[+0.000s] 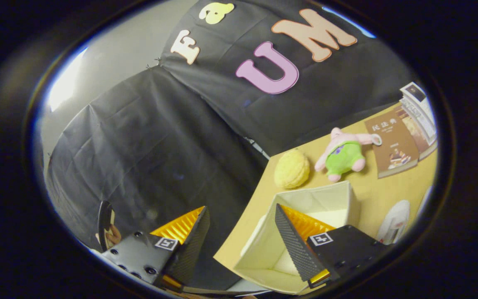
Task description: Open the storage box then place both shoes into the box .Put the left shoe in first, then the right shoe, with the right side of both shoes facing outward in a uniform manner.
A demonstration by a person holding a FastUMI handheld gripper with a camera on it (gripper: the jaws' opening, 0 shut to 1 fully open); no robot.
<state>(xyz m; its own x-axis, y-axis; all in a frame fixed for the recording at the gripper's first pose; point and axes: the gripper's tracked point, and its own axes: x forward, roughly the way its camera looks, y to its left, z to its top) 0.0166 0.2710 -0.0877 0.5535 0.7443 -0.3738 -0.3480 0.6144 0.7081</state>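
Storage box (330,199), open-topped and pale, sits on the desk (392,187); we see one. Our hand-held gripper (243,241) is tilted, fingers spread wide with nothing between them, one finger over the box's opening, the other past the desk's edge. One white shoe (394,222) lies beside the box. Beyond stand one yellow ball (291,169), one plush toy (342,154) and some books (392,147).

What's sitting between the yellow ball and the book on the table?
In the gripper view, a pink plush toy in green lies on the table between the yellow ball and the book.
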